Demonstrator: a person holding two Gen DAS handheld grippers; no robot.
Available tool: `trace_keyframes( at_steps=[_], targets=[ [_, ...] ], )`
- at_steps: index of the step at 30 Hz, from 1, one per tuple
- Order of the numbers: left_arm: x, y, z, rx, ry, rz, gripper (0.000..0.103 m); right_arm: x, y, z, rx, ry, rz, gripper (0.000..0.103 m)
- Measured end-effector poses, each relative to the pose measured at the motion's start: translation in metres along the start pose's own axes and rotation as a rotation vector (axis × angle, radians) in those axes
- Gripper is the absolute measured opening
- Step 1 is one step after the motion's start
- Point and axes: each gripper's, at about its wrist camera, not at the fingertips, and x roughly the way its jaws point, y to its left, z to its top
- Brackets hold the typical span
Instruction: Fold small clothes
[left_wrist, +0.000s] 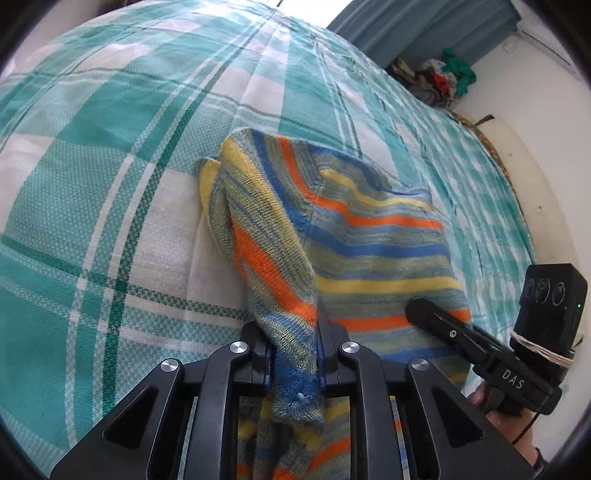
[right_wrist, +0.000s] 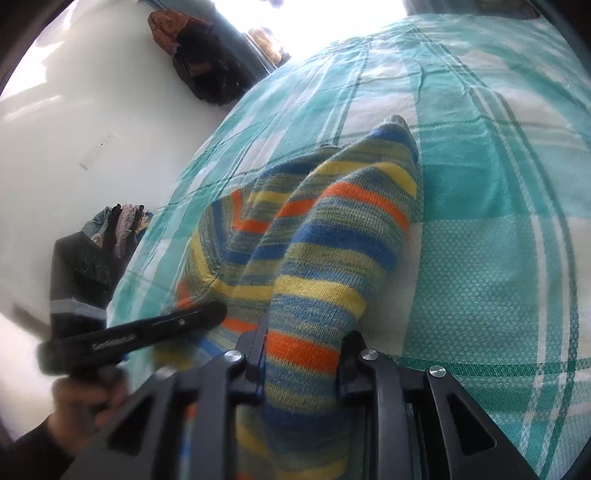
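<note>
We hold the striped knit garment above the checked bedsheet, left tool and right tool each pinching a bunched edge. We should keep tension even and lay it flat before folding.

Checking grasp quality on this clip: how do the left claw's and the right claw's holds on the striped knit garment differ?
The left claw pinches a narrow, bunched fold of the striped knit garment; the right claw clamps a wider, fuller roll, so its jaws stand further apart. Both grip the same garment over the teal checked bedsheet.
</note>
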Motion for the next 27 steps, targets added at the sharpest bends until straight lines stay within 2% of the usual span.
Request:
trace_keyframes(
  at_steps=[4,7,9,10,11,12,13,14,15,16,18,20,22,24,27],
  targets=[
    [-0.044,-0.029,0.017,0.083,-0.072,-0.009,0.016,-0.037,0.041,0.020,-0.074,-0.094,0.029,0.025],
    [-0.081,-0.045,0.033,0.136,-0.135,-0.013,0.016,-0.064,0.065,0.037,-0.090,-0.169,0.072,0.025],
    [-0.094,-0.045,0.041,0.149,-0.155,-0.005,0.016,-0.072,0.074,0.046,-0.076,-0.185,0.092,0.025],
    [-0.094,-0.040,0.043,0.148,-0.152,0.006,0.020,-0.071,0.074,0.048,-0.061,-0.181,0.085,0.025],
    [-0.087,-0.034,0.041,0.138,-0.132,0.032,0.032,-0.067,0.070,0.048,-0.044,-0.164,0.068,0.027],
    [-0.076,-0.025,0.038,0.125,-0.102,0.078,0.040,-0.059,0.063,0.045,-0.021,-0.124,0.035,0.033],
    [-0.066,-0.011,0.030,0.109,-0.073,0.154,0.052,-0.050,0.054,0.038,-0.003,-0.075,-0.025,0.041],
    [-0.059,0.000,0.018,0.101,-0.049,0.240,0.052,-0.045,0.044,0.027,0.005,-0.034,-0.110,0.065],
    [-0.058,0.008,0.004,0.107,-0.036,0.306,0.052,-0.046,0.038,0.013,-0.004,-0.011,-0.185,0.075],
    [-0.062,0.014,-0.013,0.126,-0.039,0.338,0.054,-0.052,0.035,-0.002,-0.027,0.000,-0.236,0.075],
    [-0.078,0.015,-0.046,0.160,-0.064,0.410,0.065,-0.065,0.038,-0.029,-0.067,0.023,-0.303,0.076],
    [-0.099,0.005,-0.076,0.184,-0.108,0.477,0.087,-0.078,0.052,-0.053,-0.086,0.032,-0.335,0.079],
    [-0.118,-0.013,-0.100,0.218,-0.154,0.513,0.100,-0.091,0.072,-0.074,-0.106,0.032,-0.360,0.087],
    [-0.135,-0.031,-0.119,0.242,-0.186,0.548,0.100,-0.104,0.093,-0.088,-0.125,0.030,-0.382,0.091],
    [-0.157,-0.044,-0.137,0.222,-0.189,0.618,0.100,-0.125,0.123,-0.103,-0.149,0.003,-0.438,0.094]
  ],
)
